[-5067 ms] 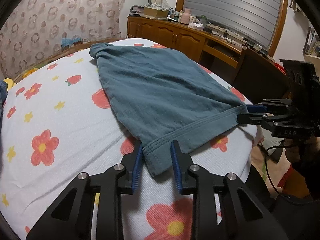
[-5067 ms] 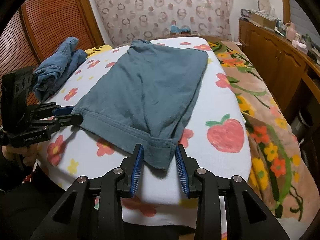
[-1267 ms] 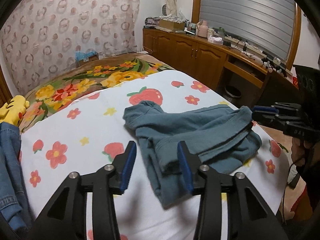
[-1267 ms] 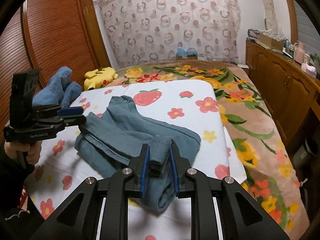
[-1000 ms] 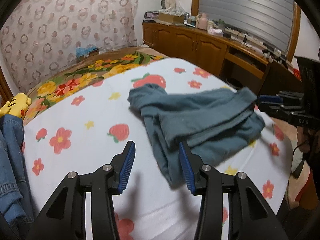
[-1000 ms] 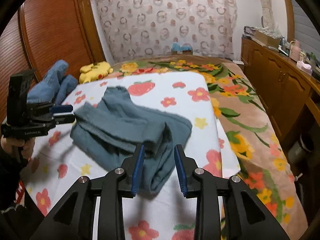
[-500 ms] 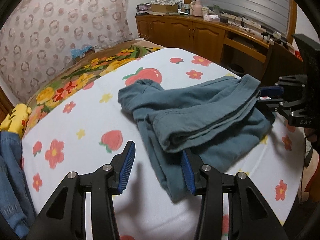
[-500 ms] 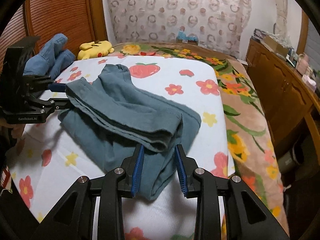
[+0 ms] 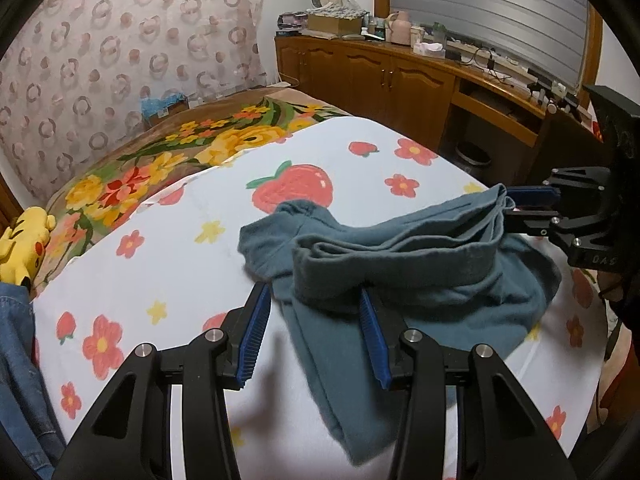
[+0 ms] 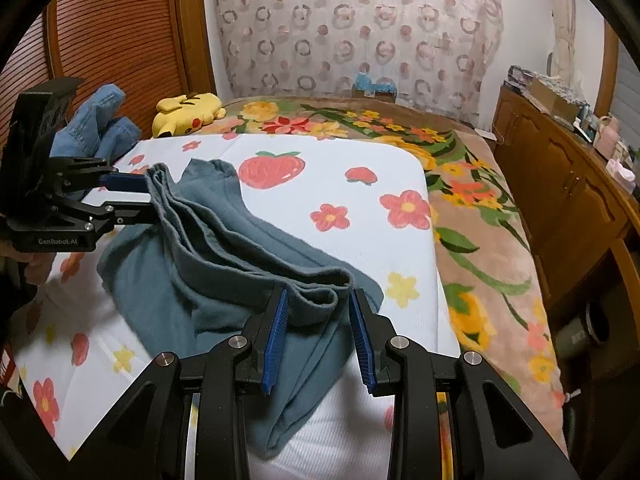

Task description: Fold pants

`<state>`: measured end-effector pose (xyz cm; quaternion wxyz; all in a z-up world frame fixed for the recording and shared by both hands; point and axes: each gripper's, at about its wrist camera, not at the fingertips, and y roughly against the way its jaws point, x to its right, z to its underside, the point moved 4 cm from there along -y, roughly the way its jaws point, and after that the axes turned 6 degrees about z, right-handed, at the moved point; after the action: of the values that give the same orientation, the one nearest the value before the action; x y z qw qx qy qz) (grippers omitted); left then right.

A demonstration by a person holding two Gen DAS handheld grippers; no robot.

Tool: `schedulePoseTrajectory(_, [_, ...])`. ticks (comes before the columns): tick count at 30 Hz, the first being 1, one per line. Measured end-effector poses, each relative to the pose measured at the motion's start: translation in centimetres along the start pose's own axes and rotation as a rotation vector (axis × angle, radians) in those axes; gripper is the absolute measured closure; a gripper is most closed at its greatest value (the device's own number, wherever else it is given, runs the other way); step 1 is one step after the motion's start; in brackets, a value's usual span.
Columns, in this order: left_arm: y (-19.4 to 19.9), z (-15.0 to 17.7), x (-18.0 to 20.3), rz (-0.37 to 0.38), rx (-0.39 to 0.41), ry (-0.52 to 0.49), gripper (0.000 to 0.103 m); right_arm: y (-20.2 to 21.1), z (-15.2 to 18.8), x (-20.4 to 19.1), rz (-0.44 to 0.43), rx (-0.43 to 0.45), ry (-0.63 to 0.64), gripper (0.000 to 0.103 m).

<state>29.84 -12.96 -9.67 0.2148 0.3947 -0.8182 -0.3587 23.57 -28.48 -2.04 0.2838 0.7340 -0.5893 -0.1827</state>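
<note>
Pants (image 9: pixel 420 280) lie bunched on the white flowered sheet (image 9: pixel 168 264) near the foot of the bed, doubled over so that a thick band of stacked hems and waistband runs across the top of the lower layer. The fold looks loose: edges do not line up, one corner sticks out toward the strawberry print, and a long flap trails toward the near edge of the sheet.

At either end of that top band sits a tool. The left gripper (image 9: pixel 316 336) has its blue pads spread, with cloth lying between them but not pinched. The right gripper (image 10: pixel 318 338) is likewise spread around its end of the band, touching nothing firmly.

By my reading, one fold is made and both ends have been let go. What is left is to flatten the heap, square the edges, and probably fold once more.

Farther off are a blue denim garment (image 10: pixel 100 128), a yellow plush toy (image 10: pixel 188 114) and a brown floral blanket (image 10: pixel 472 216).
</note>
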Motion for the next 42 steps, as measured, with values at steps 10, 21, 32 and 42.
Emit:
schedulePoseTrajectory(10, [-0.8, -0.5, -0.8, 0.022, 0.013, 0.045, 0.057, 0.2, -0.5, 1.5, -0.030, 0.063, -0.065, 0.097])
schedulePoseTrajectory(21, [-0.1, 0.0, -1.3, 0.020, 0.017, 0.071, 0.057, -0.5, -0.9, 1.6, 0.030, 0.033, -0.099, 0.084])
schedulePoseTrajectory(32, [-1.8, 0.5, -2.0, 0.049, -0.029, 0.108, 0.024, -1.5, -0.5, 2.4, -0.014, -0.055, -0.134, 0.061])
schedulePoseTrajectory(42, [-2.7, 0.4, -2.7, 0.063, -0.035, 0.143, 0.026, -2.7, -0.5, 3.0, -0.027, -0.085, -0.145, 0.061])
